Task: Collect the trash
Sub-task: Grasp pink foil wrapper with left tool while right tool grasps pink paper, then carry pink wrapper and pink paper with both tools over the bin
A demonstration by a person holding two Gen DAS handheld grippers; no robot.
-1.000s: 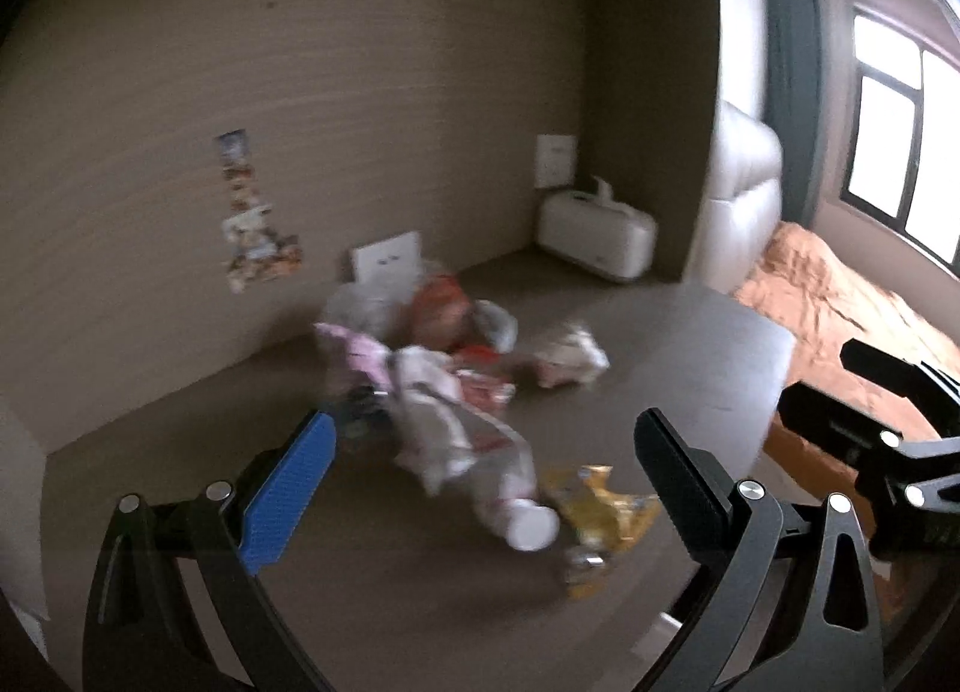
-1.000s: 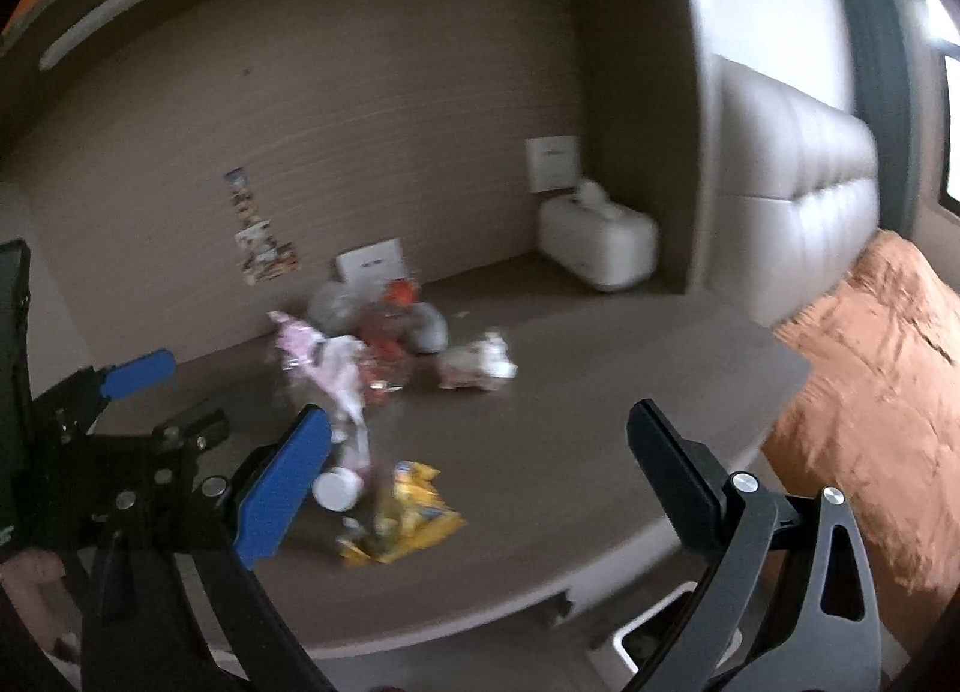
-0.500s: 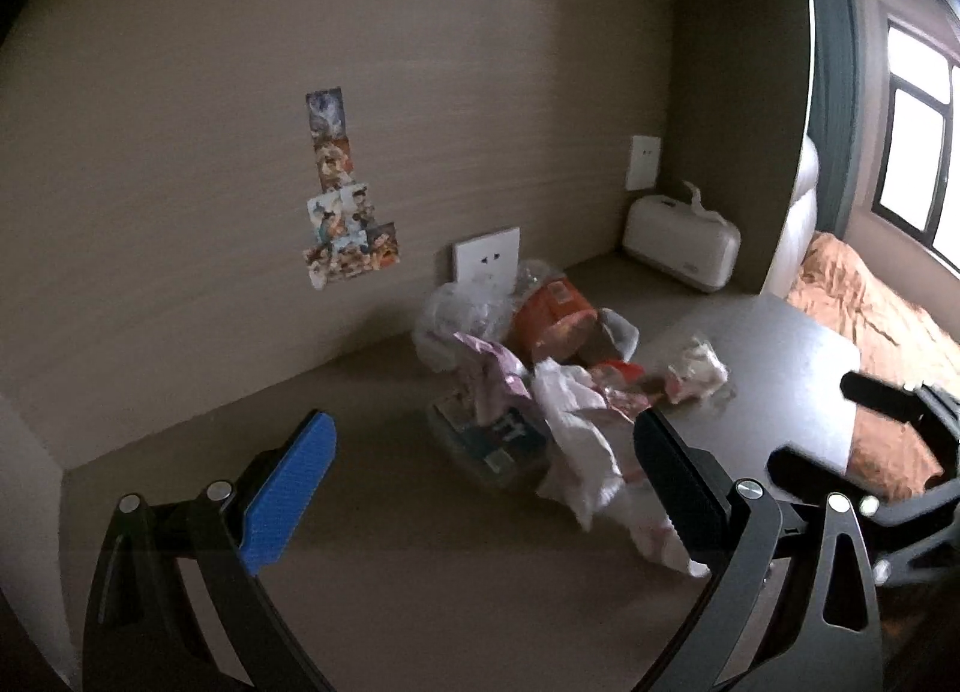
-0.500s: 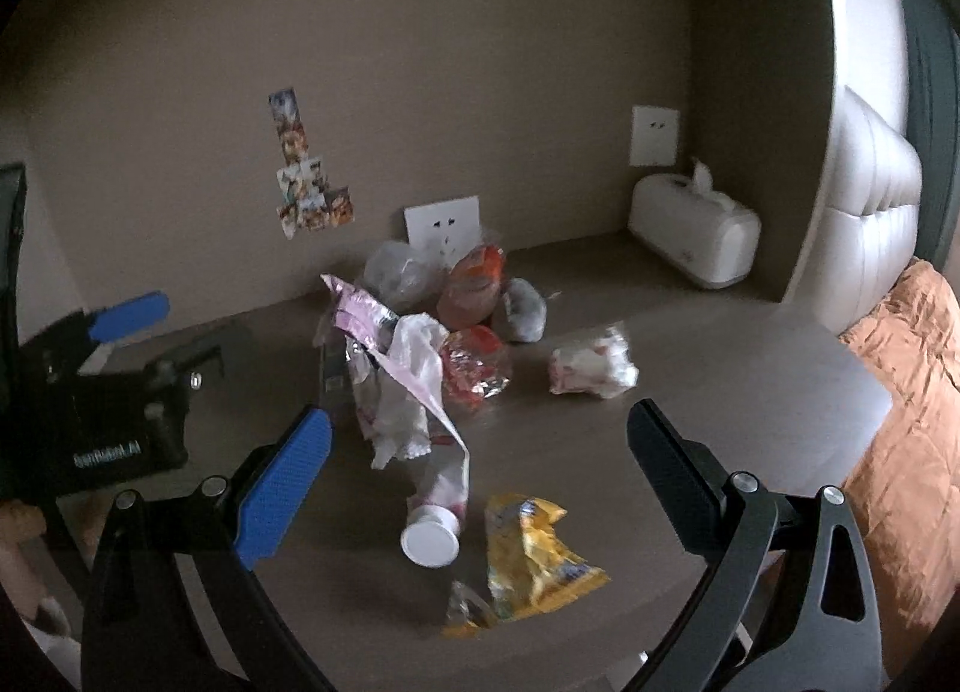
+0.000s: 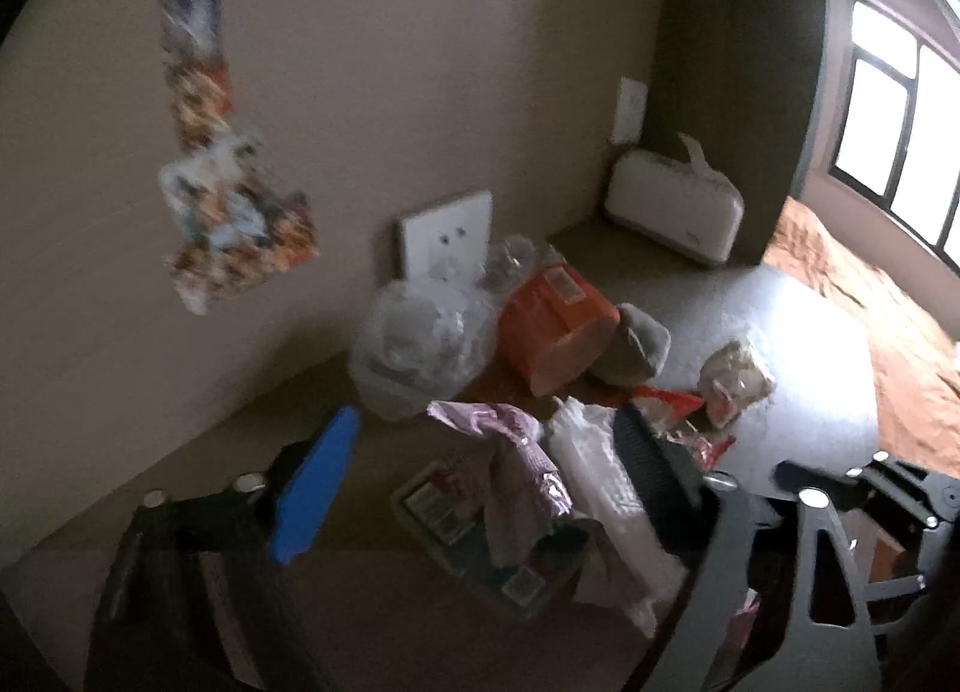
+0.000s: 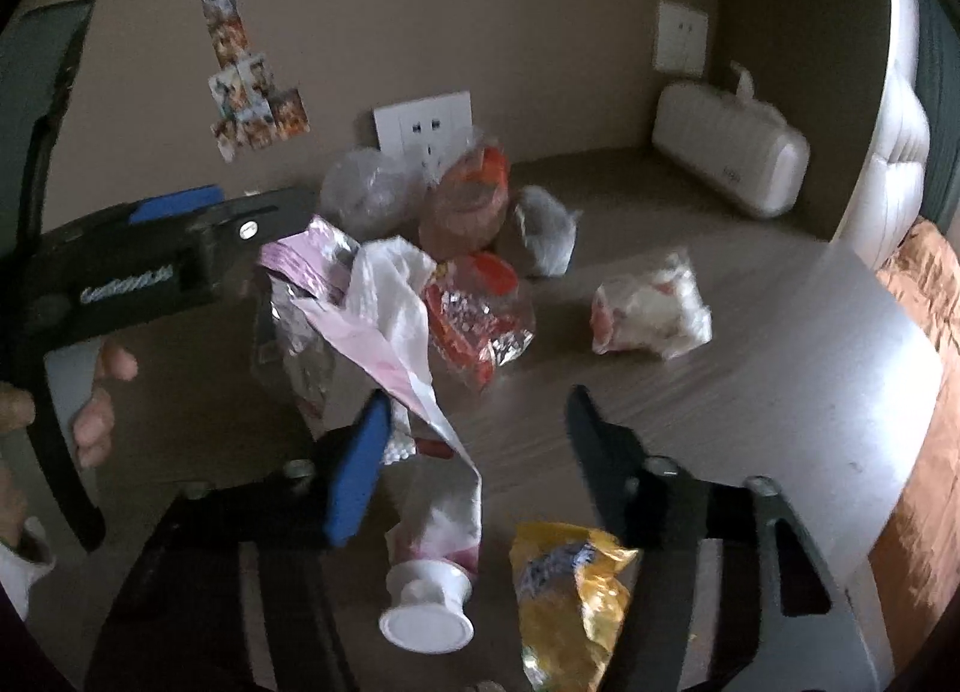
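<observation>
A heap of trash lies on the brown desk (image 6: 780, 368). My left gripper (image 5: 480, 470) hangs low over the heap's near side. Its jaws are closing around a pink foil wrapper (image 5: 516, 452), a white plastic bag (image 5: 600, 488) and a flat carton (image 5: 474, 536); the pads are not pressing on them. My right gripper (image 6: 480, 452) is also closing, with the tail of a pink-white squeeze tube (image 6: 432, 530) between its fingers, untouched. A yellow snack bag (image 6: 570, 590) lies just below its black finger. In the right wrist view the left gripper (image 6: 258, 212) reaches in beside the pink wrapper (image 6: 300, 260).
Farther back lie a clear bag (image 5: 420, 344), an orange tub (image 5: 552, 326), a grey wad (image 5: 636, 344), a red foil wrapper (image 6: 480, 314) and a crumpled white packet (image 6: 648, 308). A white tissue box (image 6: 726, 152) stands at the back right. Orange bedding (image 5: 870, 332) lies beyond the desk edge.
Both grippers have come forward and down onto the trash heap, which now looks much larger. Both pairs of jaws have narrowed from wide open.
</observation>
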